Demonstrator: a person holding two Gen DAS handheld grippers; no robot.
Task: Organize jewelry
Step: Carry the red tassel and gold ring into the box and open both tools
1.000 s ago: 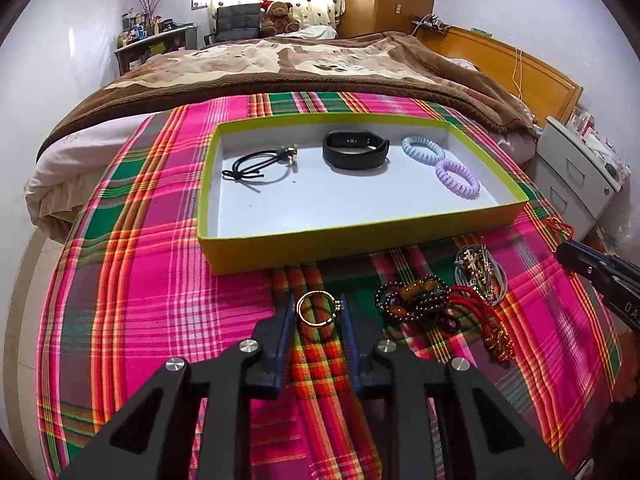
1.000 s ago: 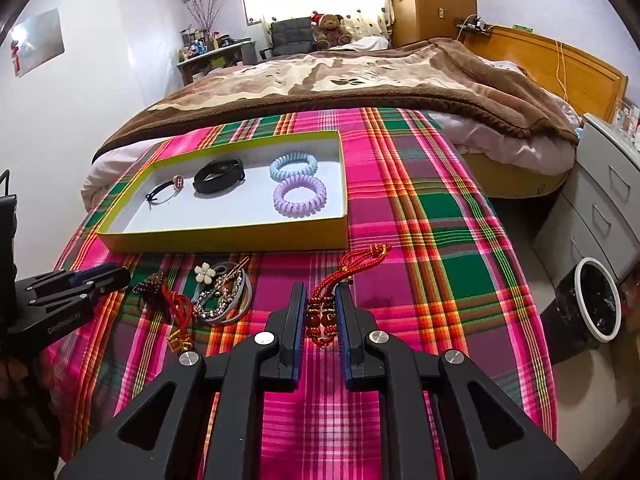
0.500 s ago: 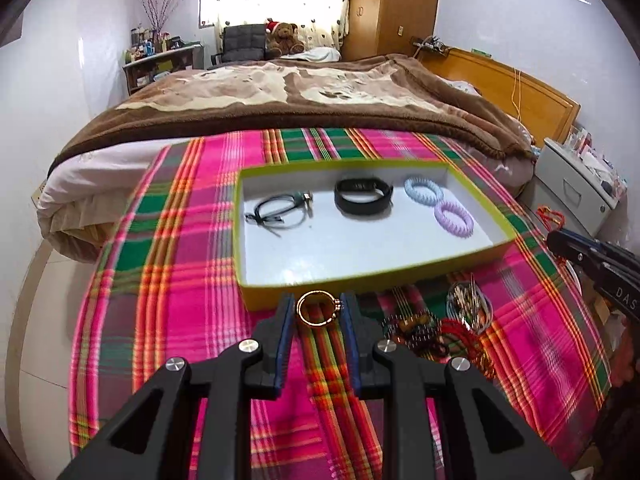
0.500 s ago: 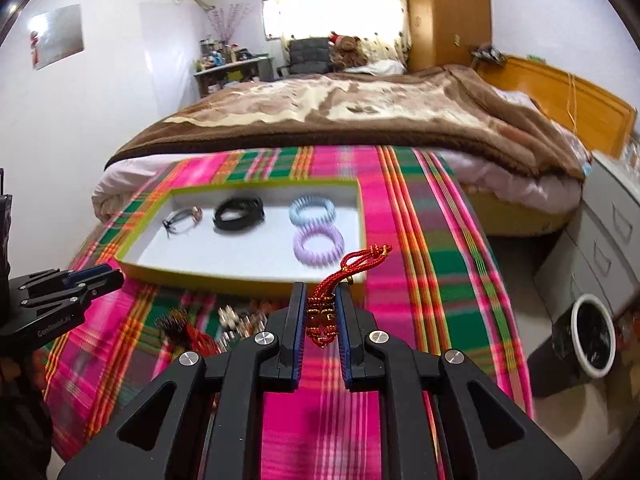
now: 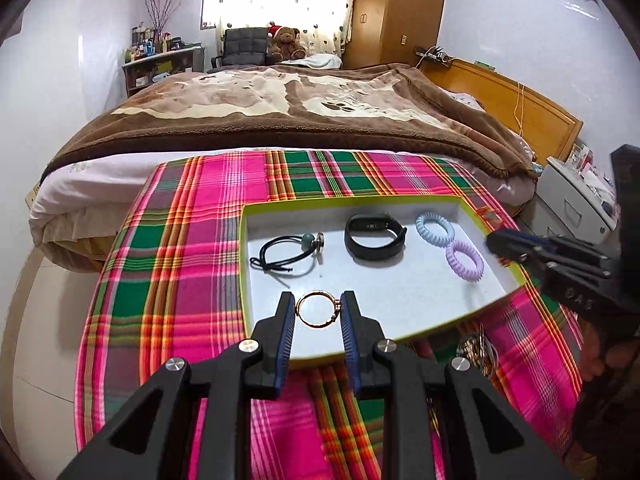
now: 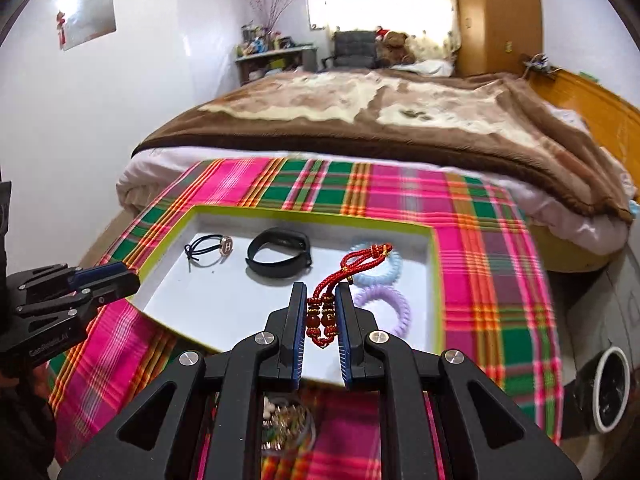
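the left gripper [image 5: 318, 314] tilts downward over the near edge of the green-rimmed tray [image 5: 242, 264], jaws clamped on a gold ring [image 5: 318, 309] at lower centre. the right gripper [image 6: 319, 312] tilts down likewise, jaws clamped on a red cord bracelet [image 6: 340, 280] over the tray's middle. only the right view shows the "h" on the black cord bracelet [image 6: 208, 249]; loose jewelry [image 6: 284, 424] lies at lower centre.
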